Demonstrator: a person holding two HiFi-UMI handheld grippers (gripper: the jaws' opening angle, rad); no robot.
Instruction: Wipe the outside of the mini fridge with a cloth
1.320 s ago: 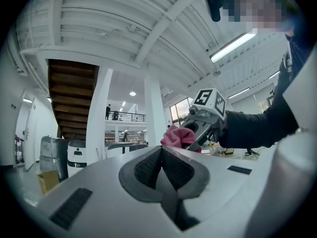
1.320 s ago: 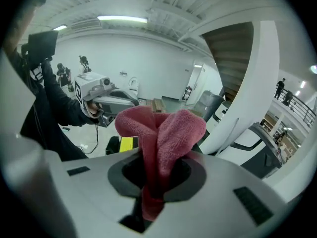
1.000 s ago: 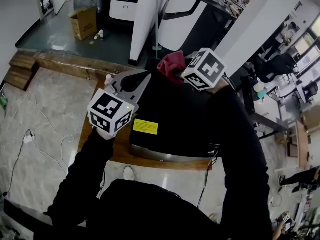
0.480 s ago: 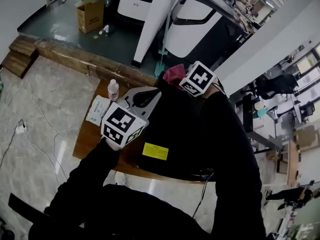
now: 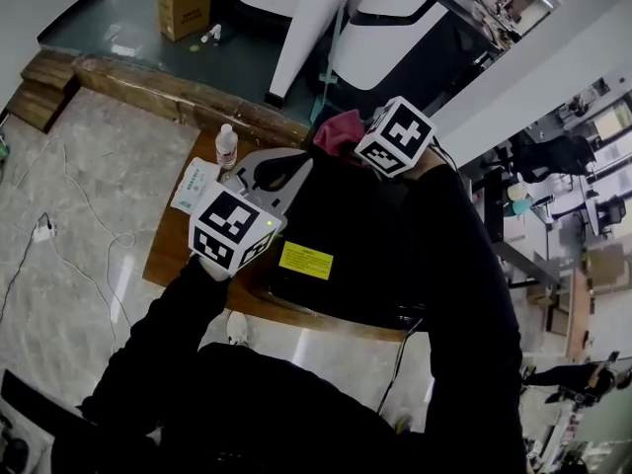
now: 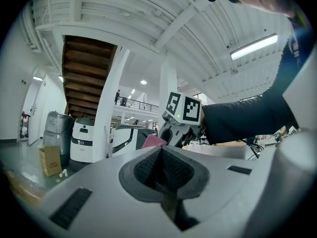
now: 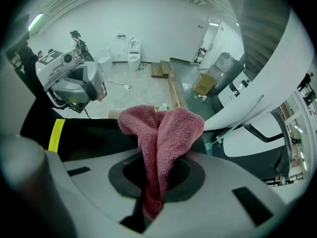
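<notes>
over the mini fridge, right tongs tight on red cloth, left tongs together, empty, near a bottle

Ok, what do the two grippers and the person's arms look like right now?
The left gripper and the right gripper both have smooth pale grey moulded bodies, with dark ribbed pads set in a rounded recess. Each carries a white cube with black square markers: the left cube, which shows a small green light, and the right cube. Both arms wear long black sleeves.

Left tool closed, empty; right tool beyond, beside pink cloth.
</notes>
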